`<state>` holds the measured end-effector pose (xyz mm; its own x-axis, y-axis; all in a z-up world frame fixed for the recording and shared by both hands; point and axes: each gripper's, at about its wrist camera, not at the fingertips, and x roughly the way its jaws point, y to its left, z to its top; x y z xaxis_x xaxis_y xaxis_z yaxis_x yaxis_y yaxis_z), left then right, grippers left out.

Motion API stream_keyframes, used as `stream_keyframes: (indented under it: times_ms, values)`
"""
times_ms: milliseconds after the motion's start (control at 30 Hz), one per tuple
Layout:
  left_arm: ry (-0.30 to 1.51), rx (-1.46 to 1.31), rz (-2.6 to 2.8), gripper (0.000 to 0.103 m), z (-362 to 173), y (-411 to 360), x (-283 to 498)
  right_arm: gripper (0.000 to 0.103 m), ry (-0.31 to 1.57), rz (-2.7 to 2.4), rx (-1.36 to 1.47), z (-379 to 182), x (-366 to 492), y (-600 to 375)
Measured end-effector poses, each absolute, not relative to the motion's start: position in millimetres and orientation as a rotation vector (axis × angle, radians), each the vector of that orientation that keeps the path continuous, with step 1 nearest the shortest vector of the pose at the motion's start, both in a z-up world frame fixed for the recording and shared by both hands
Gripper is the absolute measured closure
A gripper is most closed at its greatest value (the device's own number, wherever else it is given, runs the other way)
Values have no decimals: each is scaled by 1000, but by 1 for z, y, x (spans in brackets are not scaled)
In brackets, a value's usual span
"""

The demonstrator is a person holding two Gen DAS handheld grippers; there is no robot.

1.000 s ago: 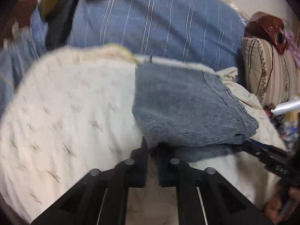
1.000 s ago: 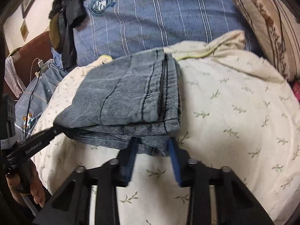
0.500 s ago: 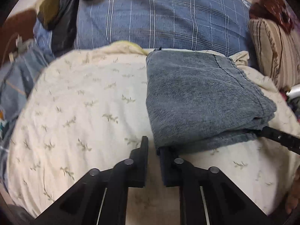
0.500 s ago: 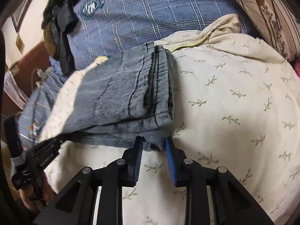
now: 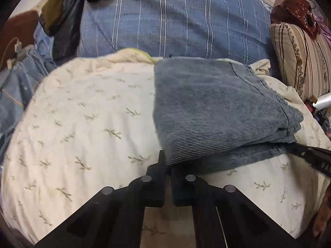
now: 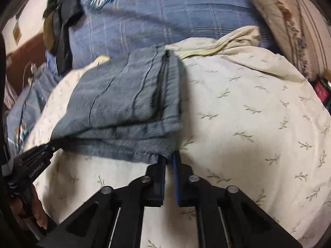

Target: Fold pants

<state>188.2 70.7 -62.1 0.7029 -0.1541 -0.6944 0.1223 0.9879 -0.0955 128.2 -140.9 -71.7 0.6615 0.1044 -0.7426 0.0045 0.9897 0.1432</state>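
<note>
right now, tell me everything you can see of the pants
The pants are blue-grey, finely ribbed fabric like corduroy, folded into a thick, roughly rectangular stack of several layers with seams showing on top. They lie on the cream leaf-print quilt, their far edge near the blue plaid bedding. The left gripper and right gripper each pinch a near corner with nearly closed jaws.

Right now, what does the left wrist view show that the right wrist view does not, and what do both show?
Only the left wrist view shows the dark red bag on top of the striped cushion, and the left gripper from behind, shut on a near corner of the folded pants.

Only the right wrist view shows the layered side edge of the pants, the white cable, and the right gripper shut on the other near corner.

Both show the pants, the leaf-print cover and the blue plaid bedding.
</note>
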Motion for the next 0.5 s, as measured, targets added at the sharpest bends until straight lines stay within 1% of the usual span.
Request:
stream_keyframes:
  times_ms: [67,167,200,233,267,300,367,400,433,467,500]
  values:
    - [785,-40,-157,100,-64,72,188,100,837,74,189,-71,127,-149]
    - [798,-13,-147,99,-69,67,187,99,874,73,176,-81,131,-147]
    - [805,-7,-147,99,-68,65,187,98,865,83,181,-79,130,-147]
    - [810,-8,-151,96,-67,65,186,94,854,95,191,-75,128,-148]
    - [815,-13,-161,95,-64,66,185,94,836,111,212,-71,125,-150]
    - [820,-18,-177,92,-61,68,182,91,825,124,231,-68,122,-152]
    - [811,-26,-199,87,-53,71,176,80,818,129,250,-64,119,-156]
    - [799,-32,-209,79,-48,74,173,69,802,126,259,-61,117,-159]
    - [787,-39,-212,73,-45,76,169,66,784,122,268,-58,114,-160]
    - [763,-58,-223,71,-40,79,166,66,763,127,283,-54,112,-163]
    - [736,-86,-247,66,-35,83,162,66,731,140,307,-47,109,-165]
